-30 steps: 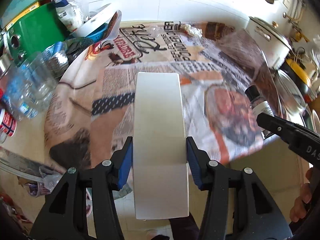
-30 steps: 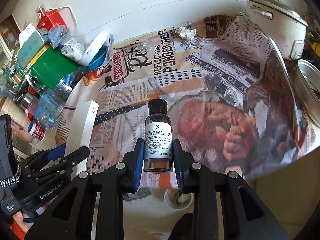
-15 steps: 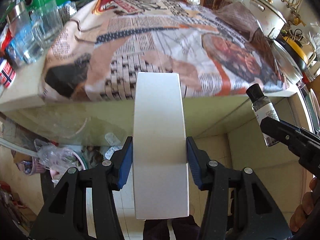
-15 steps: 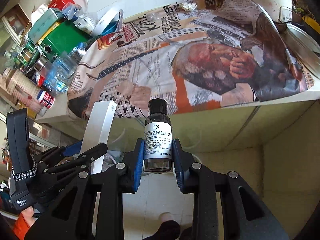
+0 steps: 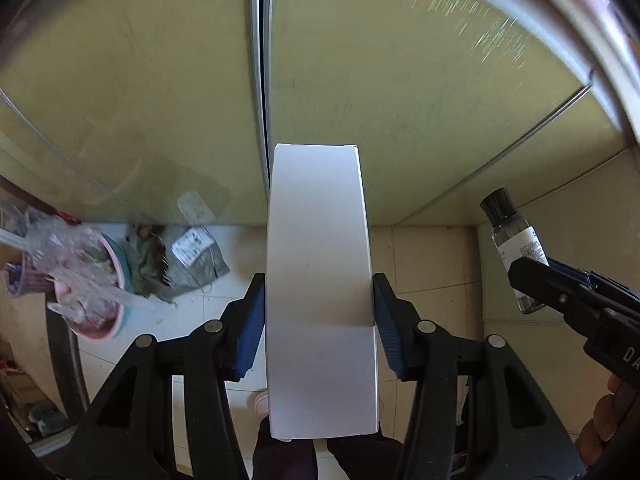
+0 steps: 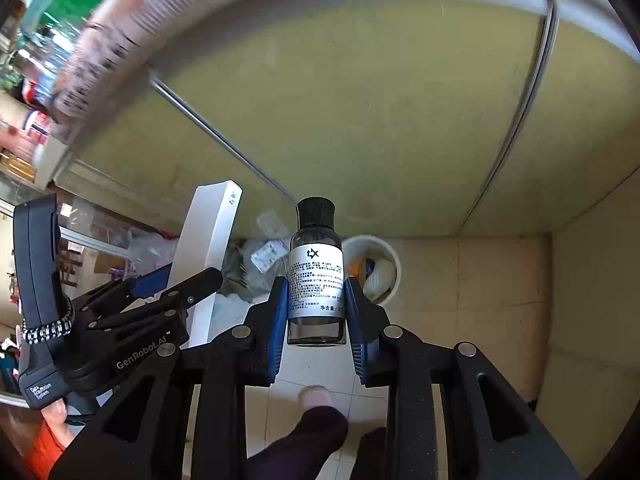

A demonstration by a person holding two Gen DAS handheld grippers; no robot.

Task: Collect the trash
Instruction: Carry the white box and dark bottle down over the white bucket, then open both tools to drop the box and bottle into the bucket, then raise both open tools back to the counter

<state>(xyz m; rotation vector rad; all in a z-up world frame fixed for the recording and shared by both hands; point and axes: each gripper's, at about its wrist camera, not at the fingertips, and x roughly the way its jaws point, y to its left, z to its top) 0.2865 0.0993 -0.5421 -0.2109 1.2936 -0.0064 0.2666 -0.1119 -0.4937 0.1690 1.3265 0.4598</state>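
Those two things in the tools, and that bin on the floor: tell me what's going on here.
A person is collecting trash with a tool in each hand. The left tool is shut on a long white box, and the right tool is shut on a small black-capped bottle. Both are held low in front of the yellow cabinet doors, above the tiled floor. A white bin with trash in it sits just beyond the bottle.

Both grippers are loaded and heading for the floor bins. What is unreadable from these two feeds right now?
- White bin, right wrist view: the small bottle covers its left side, so its contents are unclear.
- Pink bin, left wrist view: motion blur smears the plastic on it.
- Small bottle label: print too small to read.
- White box, left wrist view: hides the floor behind it.
- Countertop, right wrist view: blurred at the upper-left edge.
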